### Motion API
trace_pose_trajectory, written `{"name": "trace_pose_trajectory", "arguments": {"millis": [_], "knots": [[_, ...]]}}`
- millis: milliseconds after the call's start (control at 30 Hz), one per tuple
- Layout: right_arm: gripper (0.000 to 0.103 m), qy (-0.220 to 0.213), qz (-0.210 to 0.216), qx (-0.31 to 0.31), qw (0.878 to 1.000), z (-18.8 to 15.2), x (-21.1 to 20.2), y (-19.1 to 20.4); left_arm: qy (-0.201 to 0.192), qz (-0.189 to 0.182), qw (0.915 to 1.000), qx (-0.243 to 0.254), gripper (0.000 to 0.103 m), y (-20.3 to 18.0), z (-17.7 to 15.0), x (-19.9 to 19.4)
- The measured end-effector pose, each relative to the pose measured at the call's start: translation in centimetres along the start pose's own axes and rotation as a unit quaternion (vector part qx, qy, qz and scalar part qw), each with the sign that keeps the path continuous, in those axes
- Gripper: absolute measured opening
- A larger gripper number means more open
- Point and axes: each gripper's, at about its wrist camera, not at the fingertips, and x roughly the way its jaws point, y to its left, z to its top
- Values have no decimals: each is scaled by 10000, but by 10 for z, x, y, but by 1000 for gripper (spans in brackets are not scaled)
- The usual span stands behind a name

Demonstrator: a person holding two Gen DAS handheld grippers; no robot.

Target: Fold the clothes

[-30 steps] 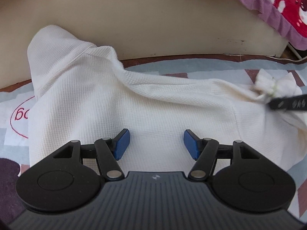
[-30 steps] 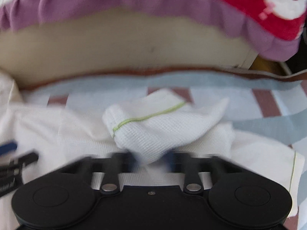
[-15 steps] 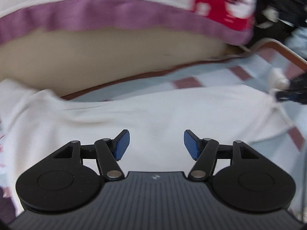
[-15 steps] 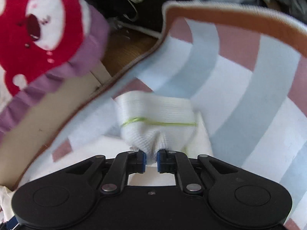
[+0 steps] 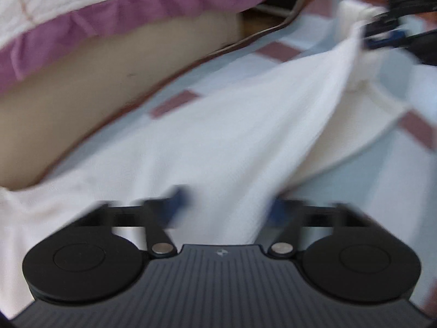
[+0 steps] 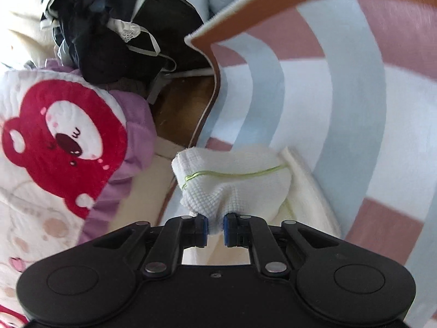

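Striped rug point(image 6: 341, 87) (bear quilt point(image 6: 54, 142) alongside) under white garment point(image 5: 218, 142)

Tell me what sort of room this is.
Probably a bedroom floor: a striped rug lies beside a bed with a quilted bear-print bedspread, and a heap of dark clothes sits nearby.

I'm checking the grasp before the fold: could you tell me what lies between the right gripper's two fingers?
In the right wrist view, a bunched bit of the white garment, near its green-stitched hem, sits pinched between the right gripper fingers.
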Motion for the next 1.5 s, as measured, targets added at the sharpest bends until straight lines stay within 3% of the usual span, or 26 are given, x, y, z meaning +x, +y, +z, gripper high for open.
{"name": "trace_pose_trajectory", "arguments": {"millis": [133, 167, 267, 433, 567, 667, 733, 800, 833, 1067, 1167, 1233, 1267, 1300, 1333, 1367, 1433, 1500], "knots": [[12, 163, 111, -364, 9991, -6, 1, 16, -374, -586, 9878, -1390, 10, 56, 4, -34], [12, 215, 165, -457, 9986, -8, 3, 22, -450, -586, 9862, -1481, 10, 65, 3, -41], [12, 351, 290, -753, 9961, -14, 8, 39, -590, -640, 9856, -1447, 14, 83, -3, -51], [14, 547, 4, -931, 9942, -18, 18, 43, -508, -918, 9795, -1722, 15, 102, -13, -43], [28, 596, -703, -760, 9928, -18, 21, 33, -365, -1001, 9765, -1871, 15, 100, -11, -26], [28, 271, -1235, -861, 9882, -23, 6, 33, -211, -1048, 9735, -2020, 15, 98, -8, -12], [31, 8, -1154, -583, 9916, -30, -9, 31, -141, -970, 9740, -2040, 15, 97, -5, -8], [58, -125, -1060, -301, 9938, -38, -20, 25, -98, -872, 9757, -2008, 15, 96, -3, -7], [61, -87, -1077, -197, 9940, -42, -21, 19, -90, -824, 9760, -2015, 15, 96, -3, -8], [61, 231, -1291, 393, 9906, -46, -12, -25, -267, -751, 9700, -2296, 15, 104, -11, -17], [63, 154, -1323, 357, 9904, -45, -4, -33, -325, -811, 9692, -2304, 15, 106, -14, -19], [63, 71, -1304, -133, 9914, -45, 8, -26, -358, -858, 9691, -2285, 15, 108, -15, -20], [59, 26, -1288, -424, 9908, -46, 14, -21, -361, -871, 9690, -2285, 15, 108, -15, -20], [26, -19, -1272, -714, 9893, -46, 21, -17, -365, -897, 9682, -2305, 15, 109, -15, -20], [6, -64, -1254, -1003, 9870, -46, 27, -12, -394, -950, 9669, -2336, 15, 110, -15, -21], [7, -230, -1228, -1160, 9854, -46, 25, -10, -429, -1010, 9654, -2367, 15, 110, -15, -22], [5, -977, -1269, -1440, 9765, -44, 1, -1, -550, -1199, 9631, -2346, 15, 109, -15, -28], [5, -1797, -1555, -1941, 9518, -44, -24, 15, -689, -1450, 9616, -2224, 15, 104, -13, -34]]}}
